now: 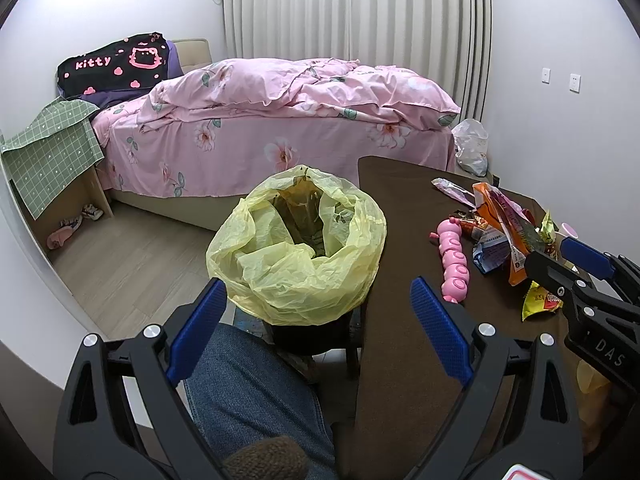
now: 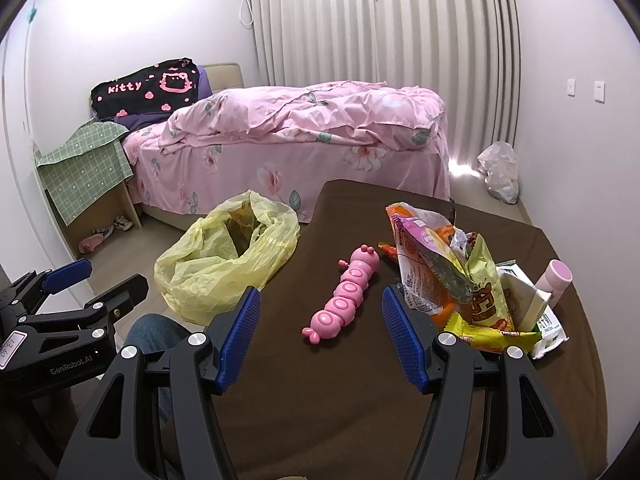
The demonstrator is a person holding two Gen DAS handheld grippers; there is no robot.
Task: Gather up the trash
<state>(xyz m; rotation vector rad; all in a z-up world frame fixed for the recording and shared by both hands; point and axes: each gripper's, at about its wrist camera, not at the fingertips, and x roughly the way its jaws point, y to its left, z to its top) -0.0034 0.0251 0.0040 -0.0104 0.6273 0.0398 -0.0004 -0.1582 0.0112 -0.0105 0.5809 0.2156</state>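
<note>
A bin lined with an open yellow bag stands left of the brown table; it also shows in the right wrist view. A heap of snack wrappers lies on the table's right side, also seen in the left wrist view. My left gripper is open and empty, just before the bin. My right gripper is open and empty above the table, its right finger beside the wrappers. It appears in the left wrist view.
A pink caterpillar toy lies mid-table, between my right fingers' line of sight. A pink bottle and paper lie at the far right. A pink bed stands behind. My denim knee is below the bin.
</note>
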